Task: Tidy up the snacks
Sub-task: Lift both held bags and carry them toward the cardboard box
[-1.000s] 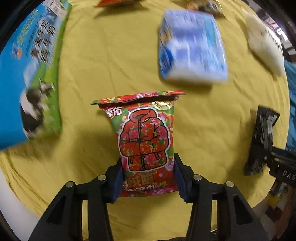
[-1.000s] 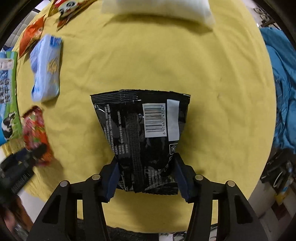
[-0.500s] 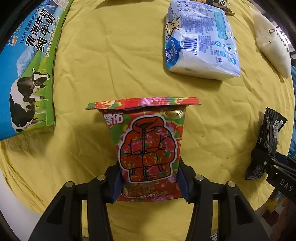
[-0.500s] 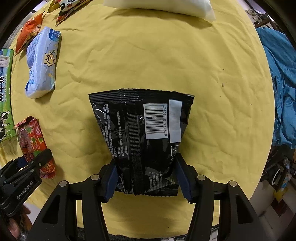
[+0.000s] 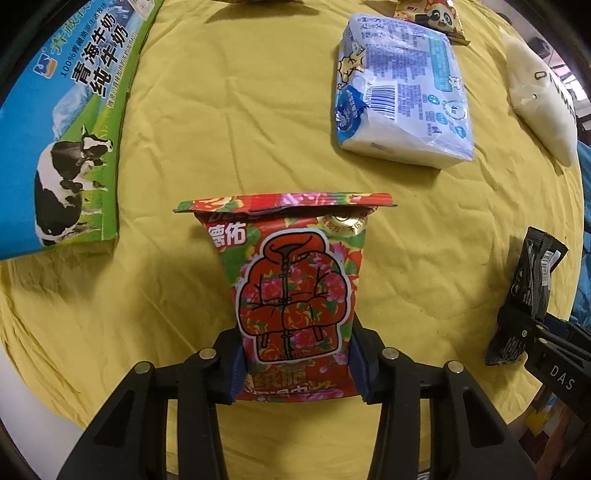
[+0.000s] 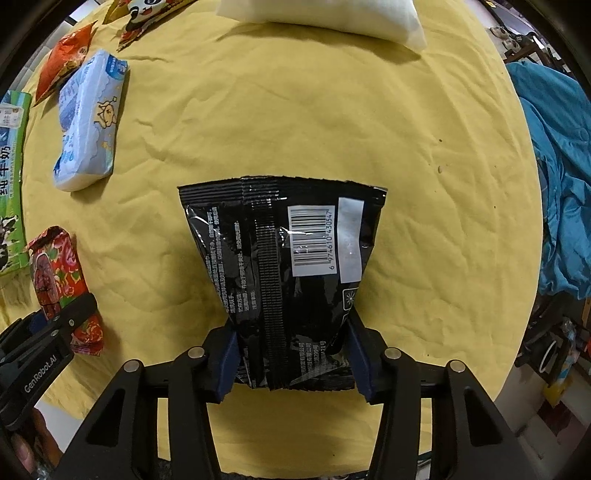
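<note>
My left gripper (image 5: pixel 295 363) is shut on the lower part of a red floral snack bag (image 5: pixel 291 284) printed with a padded jacket, held above the yellow cloth (image 5: pixel 229 122). My right gripper (image 6: pixel 291 360) is shut on the bottom of a black snack bag (image 6: pixel 284 258), barcode side up. In the right wrist view the red bag (image 6: pixel 59 280) and the left gripper (image 6: pixel 48 328) sit at the far left. The black bag (image 5: pixel 528 291) appears at the right edge of the left wrist view.
A blue-and-green milk carton box (image 5: pixel 62 122) lies at the left. A blue-white pack (image 5: pixel 399 92) lies further back, a panda snack bag (image 5: pixel 432 14) behind it. A cream pillow-like bag (image 5: pixel 543 92) lies far right. Blue fabric (image 6: pixel 554 184) hangs past the table's right edge. An orange bag (image 6: pixel 62 62) lies far left.
Both grippers keep their bags. The left view has steadied and shifted slightly, so the blue-white pack and milk box sit further out. The right gripper has edged back a little.
</note>
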Available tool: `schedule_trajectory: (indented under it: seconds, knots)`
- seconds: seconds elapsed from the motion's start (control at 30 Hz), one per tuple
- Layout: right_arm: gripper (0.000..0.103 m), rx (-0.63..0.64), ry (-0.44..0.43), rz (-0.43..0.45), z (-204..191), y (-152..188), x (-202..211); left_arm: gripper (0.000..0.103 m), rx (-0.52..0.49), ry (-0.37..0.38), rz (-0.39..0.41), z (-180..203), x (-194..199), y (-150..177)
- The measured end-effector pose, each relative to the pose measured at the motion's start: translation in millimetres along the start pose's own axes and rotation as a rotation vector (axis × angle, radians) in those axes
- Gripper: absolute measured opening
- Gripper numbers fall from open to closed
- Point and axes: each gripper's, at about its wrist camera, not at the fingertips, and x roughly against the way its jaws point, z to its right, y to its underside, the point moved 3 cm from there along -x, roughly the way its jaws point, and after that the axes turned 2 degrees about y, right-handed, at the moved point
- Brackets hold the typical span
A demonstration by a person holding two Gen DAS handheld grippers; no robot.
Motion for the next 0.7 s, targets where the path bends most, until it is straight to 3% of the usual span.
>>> schedule_trajectory:
  seconds: [0.1,0.23,0.3,0.33,0.4,0.47,0.63,0.7]
  knots:
    - [0.052,0.007,-0.006,0.0,1.0,8.3,2.0,0.044,0.009,0.013,-0.013,-3.8,-2.5,2.3]
    - [0.055,0.014,-0.015,-0.011,1.1,15.2,0.4,0.046,0.09,0.107,-0.059,-19.5,-4.0,3.8]
    - [0.056,0.024,-0.019,-0.023,0.9,17.4,-1.0,0.056,0.124,0.149,-0.074,-29.4,-2.1,4.5]
    - [0.056,0.022,-0.023,-0.026,2.0,18.8,-1.0,0.058,0.136,0.155,-0.075,-34.6,-2.1,4.8]
    - [0.057,0.019,-0.028,-0.031,3.3,20.7,-2.3,0.072,0.14,0.149,-0.08,-40.4,-6.4,6.1]
    - [0.059,0.019,-0.028,-0.031,4.2,20.7,-4.5,0.078,0.143,0.152,-0.088,-43.4,-13.5,8.7]
    - [0.06,-0.013,-0.037,-0.023,8.6,20.0,-6.9,0.074,0.137,0.111,-0.049,-37.6,-11.5,14.2]
    - [0.059,-0.033,-0.038,-0.013,10.9,19.2,-4.9,0.056,0.108,0.085,-0.026,-27.2,-8.5,15.8]
